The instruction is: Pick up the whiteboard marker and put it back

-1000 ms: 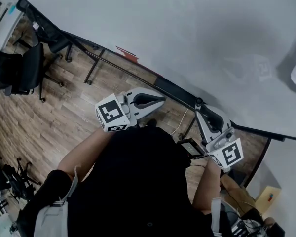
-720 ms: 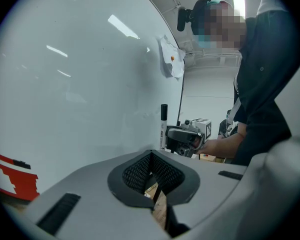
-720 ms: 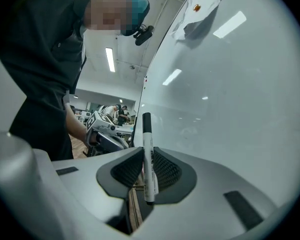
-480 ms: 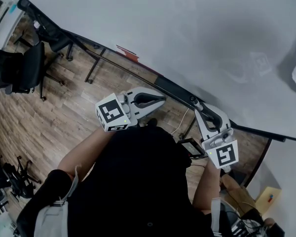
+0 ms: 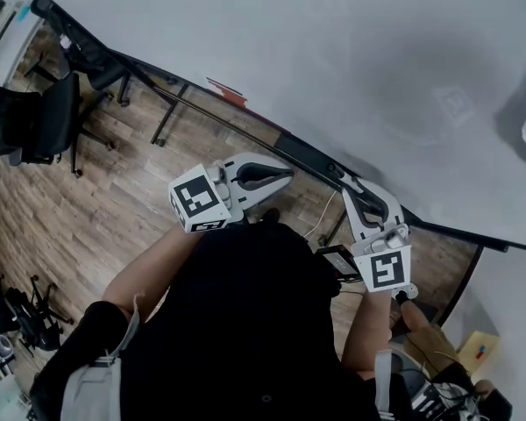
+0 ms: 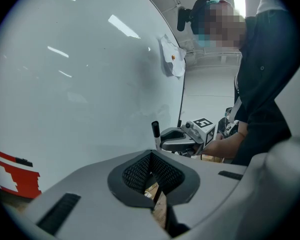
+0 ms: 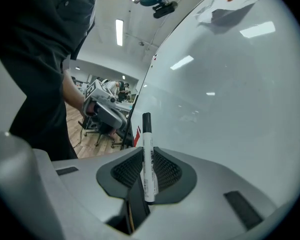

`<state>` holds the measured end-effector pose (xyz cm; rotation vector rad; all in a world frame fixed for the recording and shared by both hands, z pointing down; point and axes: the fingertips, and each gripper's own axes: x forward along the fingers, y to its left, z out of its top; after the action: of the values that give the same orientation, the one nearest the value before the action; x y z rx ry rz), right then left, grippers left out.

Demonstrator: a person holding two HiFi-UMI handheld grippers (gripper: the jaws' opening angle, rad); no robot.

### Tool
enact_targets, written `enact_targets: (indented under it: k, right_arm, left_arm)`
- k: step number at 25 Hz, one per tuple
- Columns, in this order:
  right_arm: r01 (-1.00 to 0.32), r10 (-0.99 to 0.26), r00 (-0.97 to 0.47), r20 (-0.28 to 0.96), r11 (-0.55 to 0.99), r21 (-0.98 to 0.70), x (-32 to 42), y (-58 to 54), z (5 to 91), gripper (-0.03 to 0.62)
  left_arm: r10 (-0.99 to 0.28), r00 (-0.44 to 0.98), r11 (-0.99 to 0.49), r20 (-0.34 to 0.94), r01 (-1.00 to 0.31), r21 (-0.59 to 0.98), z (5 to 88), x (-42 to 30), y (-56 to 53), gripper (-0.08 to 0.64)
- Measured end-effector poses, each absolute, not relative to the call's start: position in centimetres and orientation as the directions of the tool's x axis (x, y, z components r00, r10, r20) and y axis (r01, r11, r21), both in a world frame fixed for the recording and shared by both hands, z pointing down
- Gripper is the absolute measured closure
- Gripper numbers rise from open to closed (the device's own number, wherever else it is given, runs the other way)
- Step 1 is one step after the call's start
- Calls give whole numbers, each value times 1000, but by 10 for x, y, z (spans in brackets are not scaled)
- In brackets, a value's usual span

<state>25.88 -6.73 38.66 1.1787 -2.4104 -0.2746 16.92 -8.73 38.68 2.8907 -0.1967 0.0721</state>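
Two jaws of the right gripper [image 7: 146, 179] are clamped on the whiteboard marker [image 7: 148, 149], which stands upright between them, black cap poking out past the tips and near the whiteboard [image 7: 230, 104]. On the left gripper [image 6: 152, 179] the jaws are pressed together on nothing, off to one side and apart from the marker. We judge the pickup done; putting it back is all that's left, and we can't see the spot it goes to.

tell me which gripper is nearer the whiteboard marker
Right. The right gripper is shut on the whiteboard marker; the left gripper is apart from it, off to the left, holding nothing.
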Motion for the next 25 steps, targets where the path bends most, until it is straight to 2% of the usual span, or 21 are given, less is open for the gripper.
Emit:
enact_targets:
  k: [3, 25]
  right_arm:
    - [-642, -768, -511, 386, 640, 423, 259, -67, 403, 518]
    - [-619, -703, -416, 576, 684, 387, 270, -84, 493, 518]
  left_arm:
    - [-118, 991, -963, 68, -131, 236, 389, 170, -84, 548]
    - [-126, 989, -960, 81, -142, 241, 386, 164, -82, 548]
